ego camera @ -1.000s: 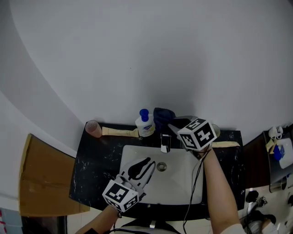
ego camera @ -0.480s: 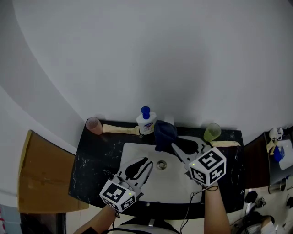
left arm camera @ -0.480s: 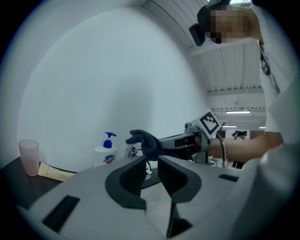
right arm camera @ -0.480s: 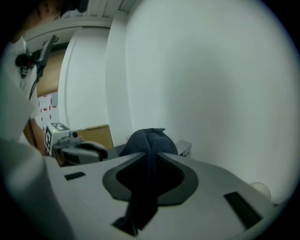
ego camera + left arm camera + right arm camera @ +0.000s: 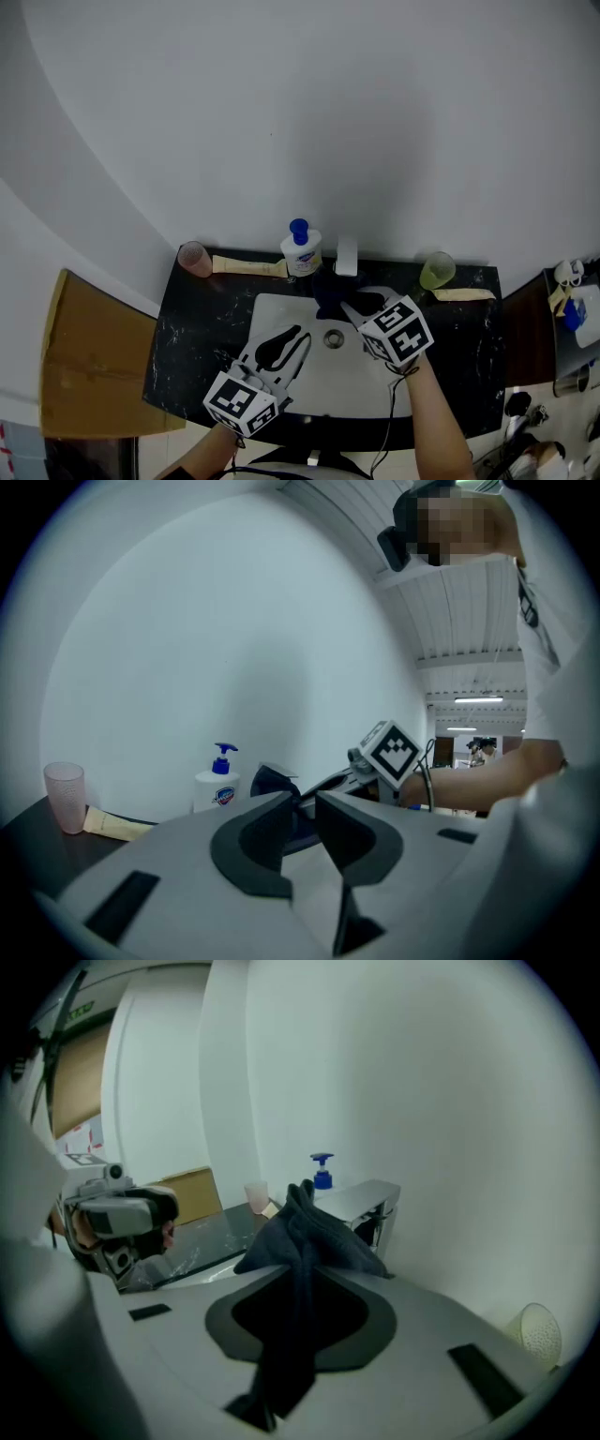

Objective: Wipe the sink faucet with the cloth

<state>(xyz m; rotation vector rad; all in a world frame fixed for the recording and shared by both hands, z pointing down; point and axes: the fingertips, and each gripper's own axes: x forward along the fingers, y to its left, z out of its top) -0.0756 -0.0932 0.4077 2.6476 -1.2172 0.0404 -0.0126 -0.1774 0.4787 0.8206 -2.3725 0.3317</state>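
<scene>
The right tongs (image 5: 351, 307), pinching the cloth (image 5: 329, 287), have slid down off the faucet (image 5: 347, 255); one wipe looks done. The left tongs (image 5: 302, 339) are slightly apart, empty.

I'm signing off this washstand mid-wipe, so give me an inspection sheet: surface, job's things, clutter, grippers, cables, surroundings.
Surface: black countertop around a white sink.
Job's things: dark cloth bunched just in front of the faucet; whether they touch cannot be told.
Clutter: soap bottle, pink cup, green cup, beige tubes along the back edge.
Grippers: right gripper shut on the cloth; left gripper empty, jaws slightly apart, over the sink.
Cables: black cable along the right forearm.
Surroundings: white wall; cardboard at the left.
</scene>
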